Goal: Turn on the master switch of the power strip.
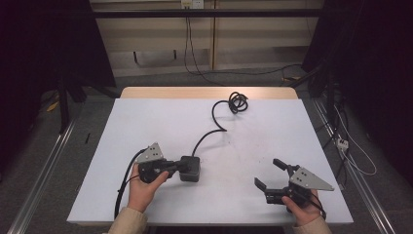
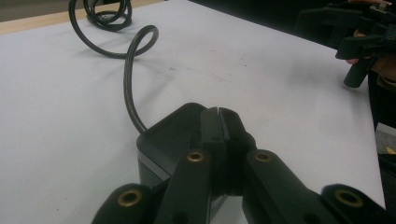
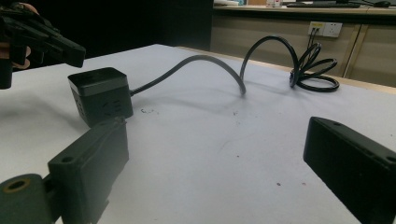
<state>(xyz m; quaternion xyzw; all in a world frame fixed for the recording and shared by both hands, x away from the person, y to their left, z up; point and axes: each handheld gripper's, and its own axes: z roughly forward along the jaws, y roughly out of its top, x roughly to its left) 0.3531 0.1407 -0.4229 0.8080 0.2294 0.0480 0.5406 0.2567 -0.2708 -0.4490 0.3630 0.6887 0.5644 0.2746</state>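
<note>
A person's right gripper (image 1: 269, 176) is hovering at the table's (image 1: 146, 117) near edge, jaws spread wide with nothing between them. The left gripper (image 2: 218, 122), jaws pressed together, is resting its tips on top of the black power cube (image 1: 190, 168) left of centre. The cube's cable (image 1: 214, 117) is trailing to a loose coil at the far edge, so the handling appears barely begun.

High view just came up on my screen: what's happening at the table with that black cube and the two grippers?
A person holds a gripper in each hand over the white table. The left gripper is shut, its closed tips over the top of the black cube-shaped power block, with nothing between them. The block's black cable runs to a loose coil at the far edge. The right gripper is open, apart from the block, holding nothing.
</note>
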